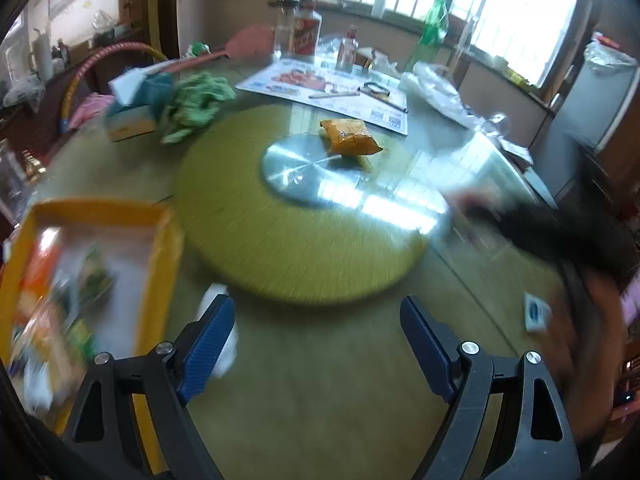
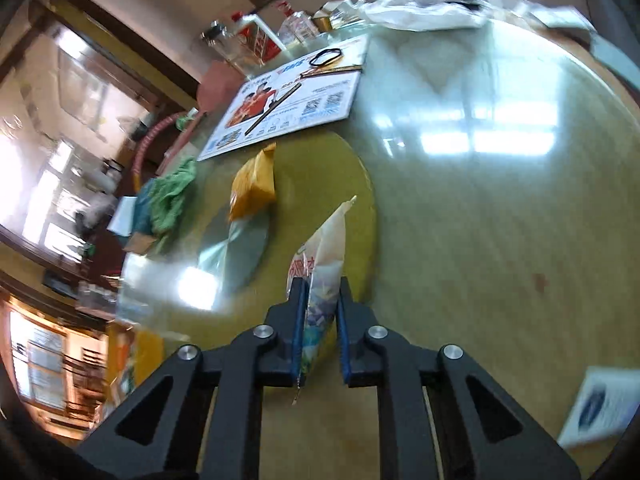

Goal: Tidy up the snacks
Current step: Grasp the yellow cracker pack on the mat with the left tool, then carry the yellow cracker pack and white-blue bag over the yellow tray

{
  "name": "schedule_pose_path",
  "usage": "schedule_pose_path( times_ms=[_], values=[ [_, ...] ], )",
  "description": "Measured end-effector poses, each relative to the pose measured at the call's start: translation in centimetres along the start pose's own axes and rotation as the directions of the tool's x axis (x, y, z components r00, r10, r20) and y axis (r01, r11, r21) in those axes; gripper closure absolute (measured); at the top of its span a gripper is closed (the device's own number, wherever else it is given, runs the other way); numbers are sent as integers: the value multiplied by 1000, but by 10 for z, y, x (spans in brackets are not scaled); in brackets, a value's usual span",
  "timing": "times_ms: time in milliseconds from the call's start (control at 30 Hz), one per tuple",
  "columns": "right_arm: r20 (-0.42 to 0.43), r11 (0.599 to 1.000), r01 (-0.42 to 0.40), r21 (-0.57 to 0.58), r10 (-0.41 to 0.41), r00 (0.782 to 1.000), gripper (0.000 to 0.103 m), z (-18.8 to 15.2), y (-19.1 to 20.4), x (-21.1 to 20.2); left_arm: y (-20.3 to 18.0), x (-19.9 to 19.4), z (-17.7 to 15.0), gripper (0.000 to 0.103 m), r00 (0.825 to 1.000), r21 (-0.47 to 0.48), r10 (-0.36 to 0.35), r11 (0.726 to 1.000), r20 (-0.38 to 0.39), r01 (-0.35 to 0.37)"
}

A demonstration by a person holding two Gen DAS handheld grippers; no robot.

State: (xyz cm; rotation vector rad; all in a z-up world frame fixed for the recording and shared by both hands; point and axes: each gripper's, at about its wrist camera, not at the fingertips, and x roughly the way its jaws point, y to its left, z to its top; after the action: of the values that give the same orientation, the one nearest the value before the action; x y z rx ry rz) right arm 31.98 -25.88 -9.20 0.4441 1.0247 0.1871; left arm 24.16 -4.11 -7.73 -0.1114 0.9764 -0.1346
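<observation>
An orange snack bag lies on the round green turntable, by its silver centre disc. It also shows in the right wrist view. A yellow box at the left holds several blurred snack packets. My left gripper is open and empty, low over the table before the turntable. My right gripper is shut on a white and blue snack packet, held above the turntable's edge. The right hand shows as a dark blur in the left wrist view.
A tissue box and green cloth sit beyond the turntable at the left. A printed placemat, bottles and plastic bags stand at the back. A small white and blue packet lies at the right.
</observation>
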Motion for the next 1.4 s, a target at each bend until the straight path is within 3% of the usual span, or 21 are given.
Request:
schedule_pose_path(
  times_ms=[167,233,367,533,600,700,767,833,1000,1100,1267,1400],
  values=[
    [48,1000,-23,7,22,999,88,-22,-28,-23,-4,66,60,18,996,-82,-37,996,-85,30],
    [37,997,-75,12,75,997,88,-27,-30,-21,-11,81,73,18,997,-97,12,995,-81,-20],
    [96,998,22,-51,-17,995,88,-29,-21,-27,-31,115,103,18,996,-83,39,995,-84,-46],
    [68,1000,3,-26,-2,998,88,-27,-37,-19,-46,137,135,18,988,-55,156,986,-20,-156],
    [77,1000,11,-21,-10,997,88,-27,-41,-22,-53,146,144,18,973,-12,229,973,-1,-229],
    [81,1000,13,-20,-12,997,88,-28,-43,-25,-56,164,149,26,968,12,250,968,-34,-250],
    [80,1000,12,-20,-10,997,88,-28,-45,-25,-54,169,148,54,967,0,251,968,-48,-251],
    [79,1000,7,-18,-6,997,88,-28,-46,-25,-54,169,147,55,972,-25,229,973,-46,-230],
    [74,1000,-14,-25,16,997,88,-27,-46,-23,-57,153,122,56,975,12,221,975,-34,-221],
    [79,998,-2,-60,7,997,88,-30,-39,-24,-56,126,77,56,983,13,181,983,-41,-181],
    [121,986,13,-165,7,993,88,-37,-12,-34,-67,71,-11,56,980,130,199,972,-14,-196],
    [122,967,2,-254,30,992,88,-49,13,-38,-53,29,-67,56,993,103,113,989,-34,-109]
  ],
)
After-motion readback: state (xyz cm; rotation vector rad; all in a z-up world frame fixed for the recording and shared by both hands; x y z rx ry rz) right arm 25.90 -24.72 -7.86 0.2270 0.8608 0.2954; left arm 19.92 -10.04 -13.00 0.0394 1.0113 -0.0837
